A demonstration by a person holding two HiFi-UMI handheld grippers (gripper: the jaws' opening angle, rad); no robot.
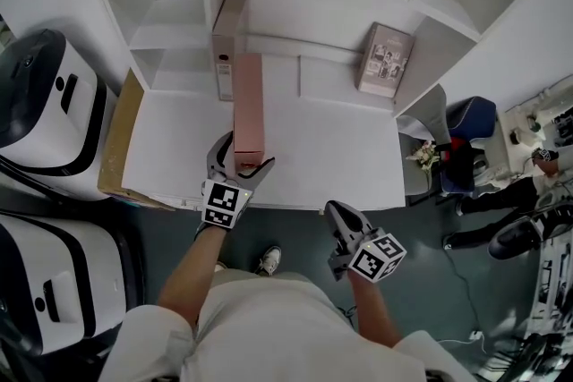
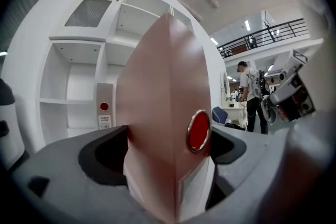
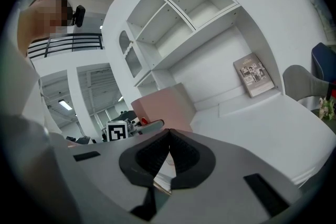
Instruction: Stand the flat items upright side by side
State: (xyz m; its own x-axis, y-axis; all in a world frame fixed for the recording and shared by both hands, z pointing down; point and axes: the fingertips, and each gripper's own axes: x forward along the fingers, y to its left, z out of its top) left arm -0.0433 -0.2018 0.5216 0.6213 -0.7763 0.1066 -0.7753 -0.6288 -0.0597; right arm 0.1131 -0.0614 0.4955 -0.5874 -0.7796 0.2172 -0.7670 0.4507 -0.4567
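A tall salmon-pink cardboard box file stands upright on the white desk, left of centre. Its spine end is close to the front edge and its length runs toward the back. The left gripper reaches in roughly level over the front edge with its 2 jaws spread wide, 1 on either side of that spine end. The file sits between them, but the pads look just clear of its faces rather than pressing on them. In the left gripper view the spine fills the gap, and a red finger hole with a metal ring shows on it.

A 2nd box file, a paler beige-pink, stands upright at the back edge against a partition of the white shelf unit. It is just left of the 1st file's far end, and I can't tell whether they touch.

A grey-pink book with small photos on its cover leans against the wall at the back right corner.

The right gripper is held off the front edge, to the right, over the floor. Its jaws are closed tip to tip with nothing between them.
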